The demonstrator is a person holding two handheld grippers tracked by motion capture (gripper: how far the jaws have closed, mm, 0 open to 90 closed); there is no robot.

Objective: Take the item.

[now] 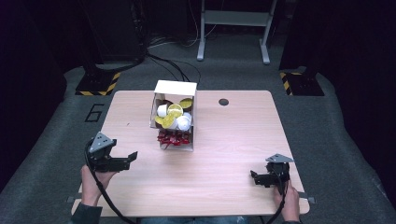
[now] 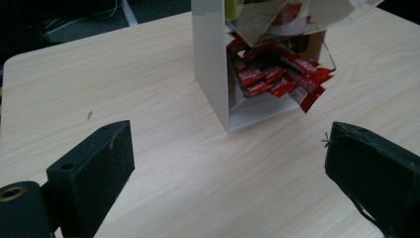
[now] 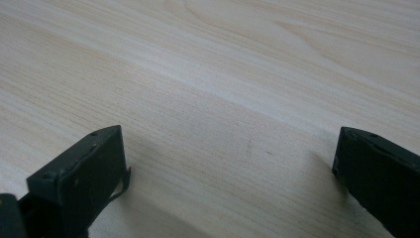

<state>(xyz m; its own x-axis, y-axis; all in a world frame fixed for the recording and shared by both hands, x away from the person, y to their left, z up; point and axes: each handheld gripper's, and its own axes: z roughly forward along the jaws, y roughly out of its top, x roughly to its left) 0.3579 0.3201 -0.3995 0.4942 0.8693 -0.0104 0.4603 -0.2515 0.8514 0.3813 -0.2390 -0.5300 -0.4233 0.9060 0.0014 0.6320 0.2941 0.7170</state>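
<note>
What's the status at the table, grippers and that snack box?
Left gripper open, empty, facing the box. Right gripper open, empty, low over bare table. White box upright mid-table, red packets at its bottom opening. Nothing between.

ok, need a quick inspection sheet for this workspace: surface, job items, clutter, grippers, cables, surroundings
Surface: light wood table with a round hole near the far edge.
Job's things: white dispenser box at table centre; upper section holds yellow and white cups, lower tray holds red packets.
Clutter: nothing seen.
Grippers: left gripper open, empty, at the near left; right gripper open, empty, at the near right.
Cables: one trails from each gripper; more run on the floor behind the table.
Surroundings: grey floor, hazard-striped bases, grey stand, dark backdrop.
</note>
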